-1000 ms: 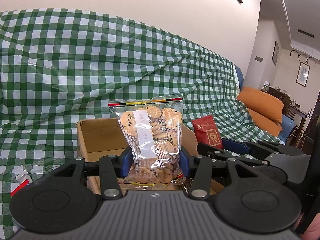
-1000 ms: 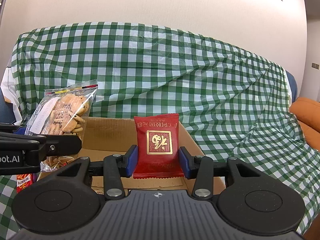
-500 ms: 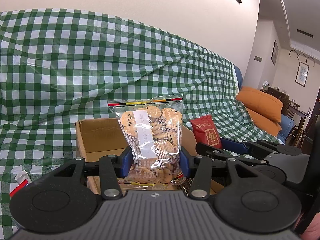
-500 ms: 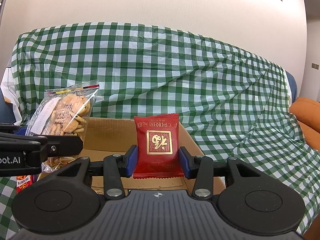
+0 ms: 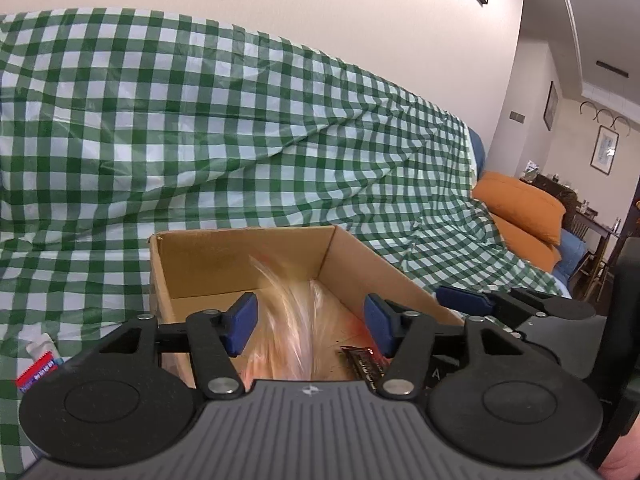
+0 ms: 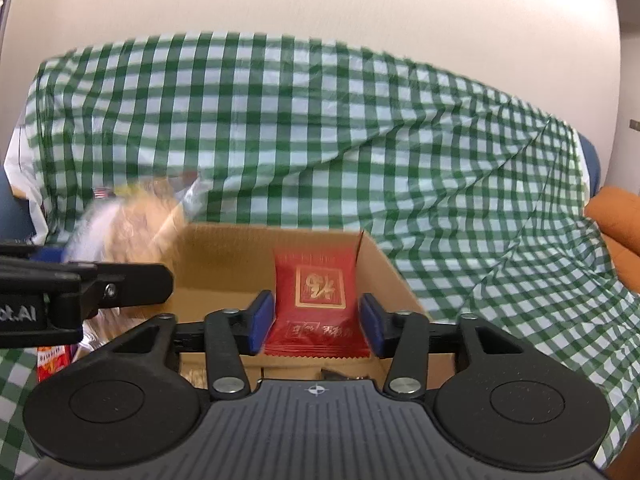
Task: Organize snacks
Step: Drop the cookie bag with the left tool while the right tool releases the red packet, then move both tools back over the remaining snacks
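An open cardboard box (image 5: 240, 256) sits on a sofa covered in green checked cloth. My left gripper (image 5: 310, 328) hovers over the box with its jaws opening. The clear bag of cookies (image 5: 288, 320) is a blur dropping between the blue pads, free of them. My right gripper (image 6: 317, 323) is also over the box (image 6: 224, 256), jaws opening. The red snack packet (image 6: 316, 300) stands between its pads, blurred and slipping down. The falling cookie bag (image 6: 132, 224) also shows at the left of the right wrist view, behind a left finger (image 6: 132, 280).
A dark wrapper (image 5: 362, 364) lies in the box bottom. A small red-and-white packet (image 5: 38, 368) rests on the cloth left of the box. Orange cushions (image 5: 520, 204) lie at the sofa's far right. The checked backrest (image 6: 320, 140) rises behind the box.
Both grippers' jaws have spread. The cookie bag, held upright before, now falls into the box. The red packet has slid a little lower between the right pads.
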The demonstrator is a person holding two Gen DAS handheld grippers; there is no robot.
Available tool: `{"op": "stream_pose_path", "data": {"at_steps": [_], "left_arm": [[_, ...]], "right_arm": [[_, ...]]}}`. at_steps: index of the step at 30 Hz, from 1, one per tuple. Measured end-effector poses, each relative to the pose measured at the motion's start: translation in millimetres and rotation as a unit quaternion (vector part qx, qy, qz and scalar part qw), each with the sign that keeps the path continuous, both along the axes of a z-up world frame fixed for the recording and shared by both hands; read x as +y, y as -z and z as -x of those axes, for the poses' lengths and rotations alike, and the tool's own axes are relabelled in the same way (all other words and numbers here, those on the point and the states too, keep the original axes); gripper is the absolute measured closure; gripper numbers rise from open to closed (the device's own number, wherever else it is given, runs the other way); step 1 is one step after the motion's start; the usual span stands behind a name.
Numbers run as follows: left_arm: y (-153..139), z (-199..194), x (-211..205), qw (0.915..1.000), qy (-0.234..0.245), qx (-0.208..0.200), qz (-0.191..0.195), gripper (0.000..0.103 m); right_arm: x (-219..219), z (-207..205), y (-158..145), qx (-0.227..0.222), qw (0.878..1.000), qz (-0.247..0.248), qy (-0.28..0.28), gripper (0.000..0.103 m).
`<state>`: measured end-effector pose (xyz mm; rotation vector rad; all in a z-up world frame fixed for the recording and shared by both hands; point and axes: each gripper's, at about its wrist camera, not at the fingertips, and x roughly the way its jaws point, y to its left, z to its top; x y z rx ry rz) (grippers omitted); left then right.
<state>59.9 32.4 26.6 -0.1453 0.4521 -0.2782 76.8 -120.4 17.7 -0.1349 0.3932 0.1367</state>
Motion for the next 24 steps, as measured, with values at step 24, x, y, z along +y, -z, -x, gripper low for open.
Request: {"op": "stream_pose_path", "data": {"at_steps": [24], "left_arm": [[11,17,100,0.9765,-0.169,0.128,-0.035,0.072]], "right_arm": [[40,1,-7,0.008,0.999,-0.014,-0.04,0.04]]}}
